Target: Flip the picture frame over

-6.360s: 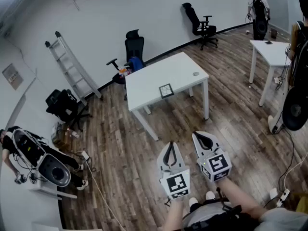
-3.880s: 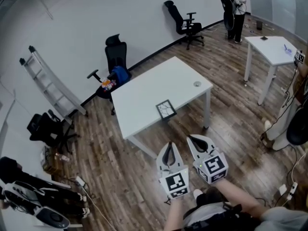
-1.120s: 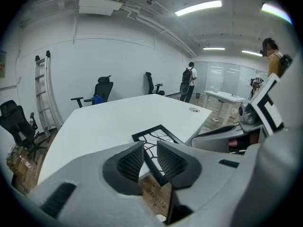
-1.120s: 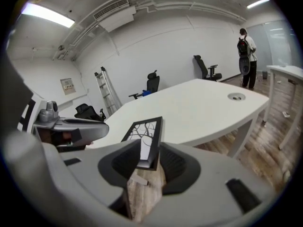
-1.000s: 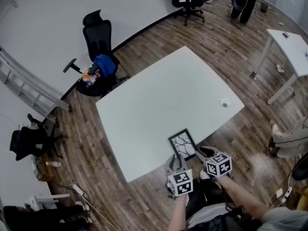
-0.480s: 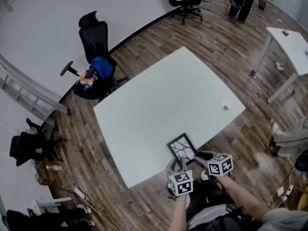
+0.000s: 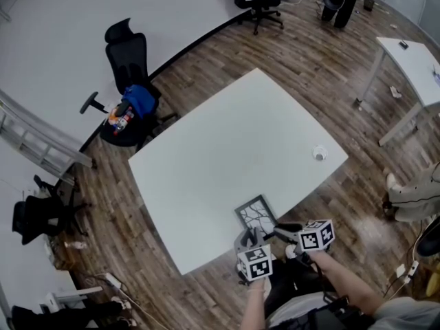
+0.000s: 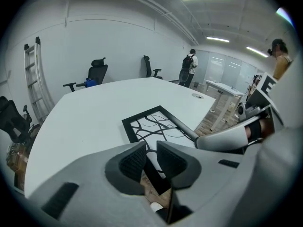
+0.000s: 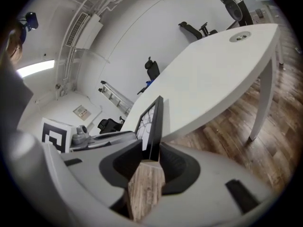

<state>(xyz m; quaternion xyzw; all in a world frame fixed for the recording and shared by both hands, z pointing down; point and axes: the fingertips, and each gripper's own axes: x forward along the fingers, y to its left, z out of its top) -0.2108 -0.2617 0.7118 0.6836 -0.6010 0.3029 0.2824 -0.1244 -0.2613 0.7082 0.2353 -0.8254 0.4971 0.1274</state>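
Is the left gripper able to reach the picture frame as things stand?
Probably yes: the left gripper has the near edge of the picture frame between its jaws; nothing on the table blocks it.

White table, picture frame at edge

Picture frame: thin black border, white picture with black branching lines, face up. Lies about flat at the near edge of the white table, near corner past the edge. Left gripper jaws pinch that corner; right gripper jaws clamp a side edge.
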